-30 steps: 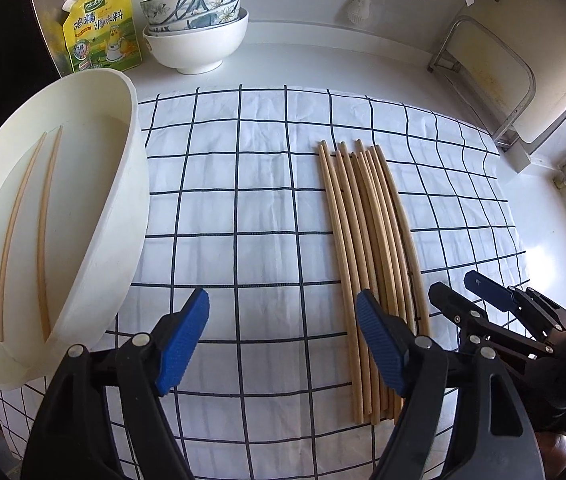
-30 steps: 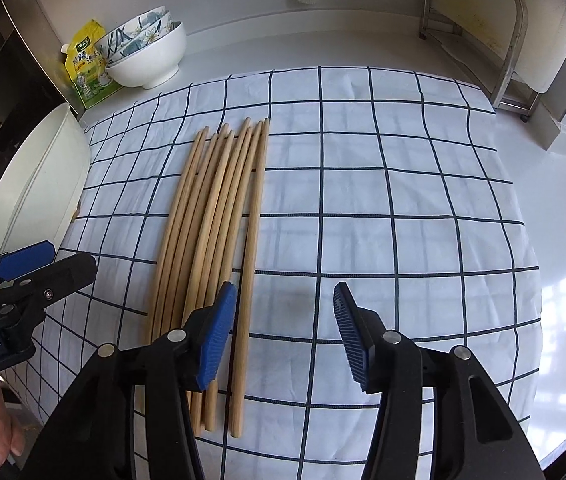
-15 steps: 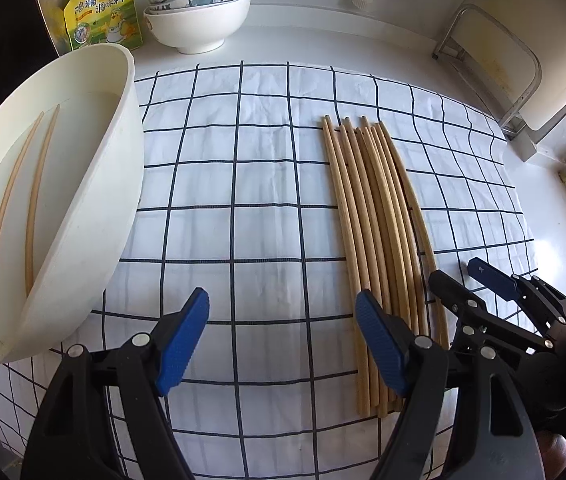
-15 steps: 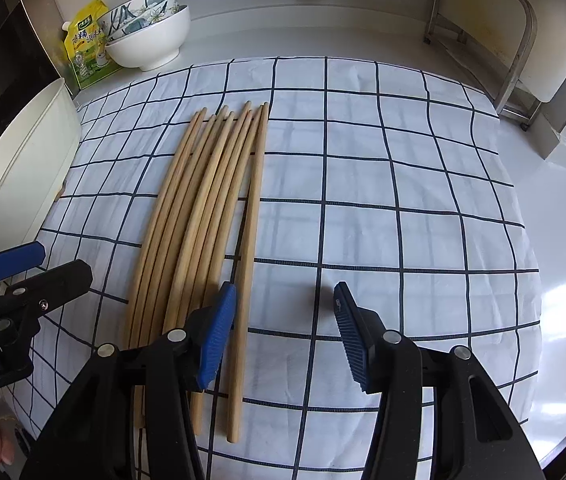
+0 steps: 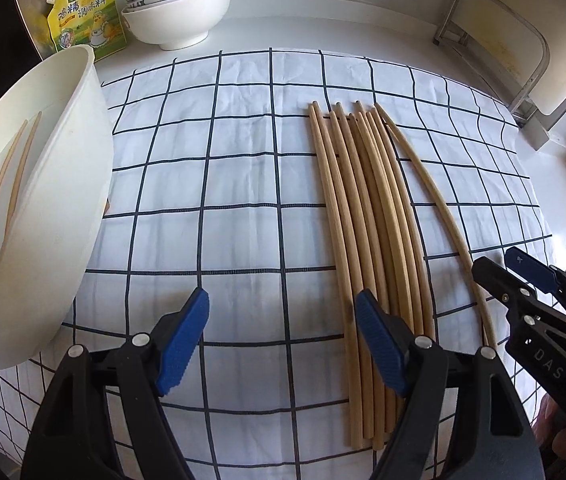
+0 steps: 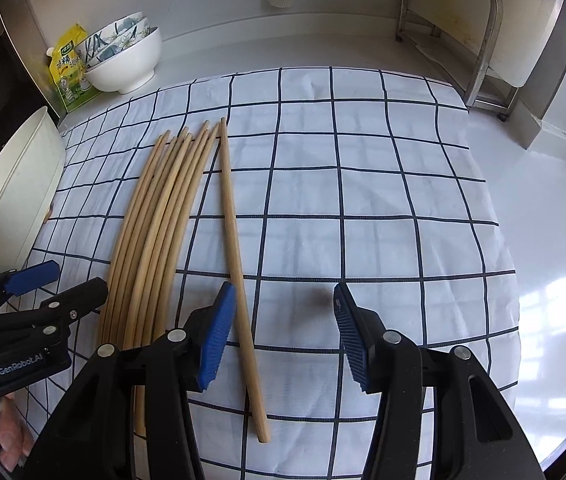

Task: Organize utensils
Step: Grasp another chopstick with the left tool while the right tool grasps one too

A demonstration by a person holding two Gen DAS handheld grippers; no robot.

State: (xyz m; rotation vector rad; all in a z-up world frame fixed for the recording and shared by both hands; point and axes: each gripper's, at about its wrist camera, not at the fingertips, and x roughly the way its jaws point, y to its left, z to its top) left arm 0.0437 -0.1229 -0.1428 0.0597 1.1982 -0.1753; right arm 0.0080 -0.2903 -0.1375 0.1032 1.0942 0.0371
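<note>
A bundle of several wooden chopsticks [image 5: 363, 220] [image 6: 155, 232] lies lengthwise on the checked cloth [image 5: 243, 184]. One chopstick [image 6: 237, 256] [image 5: 435, 200] lies apart to the right of the bundle. Its near part runs between the fingers of my right gripper [image 6: 283, 328] [image 5: 501, 266], close beside the left pad [image 6: 219, 332]; the jaws stand open. My left gripper [image 5: 281, 332] [image 6: 63, 280] hangs open over bare cloth, its right finger above the bundle's near end. A white oval basin [image 5: 55, 220] [image 6: 15, 200] at the left holds two chopsticks [image 5: 7, 200].
Stacked bowls [image 5: 175, 12] [image 6: 123, 60] and a yellow seasoning pouch [image 5: 83, 20] stand at the back left. A metal rack [image 5: 495, 48] [image 6: 475, 40] stands at the back right. White counter [image 6: 543, 240] borders the cloth on the right.
The rightmost chopstick has swung away from the bundle, its near end now to the right and between the right gripper's fingers. Both grippers have come lower and nearer the cloth.
</note>
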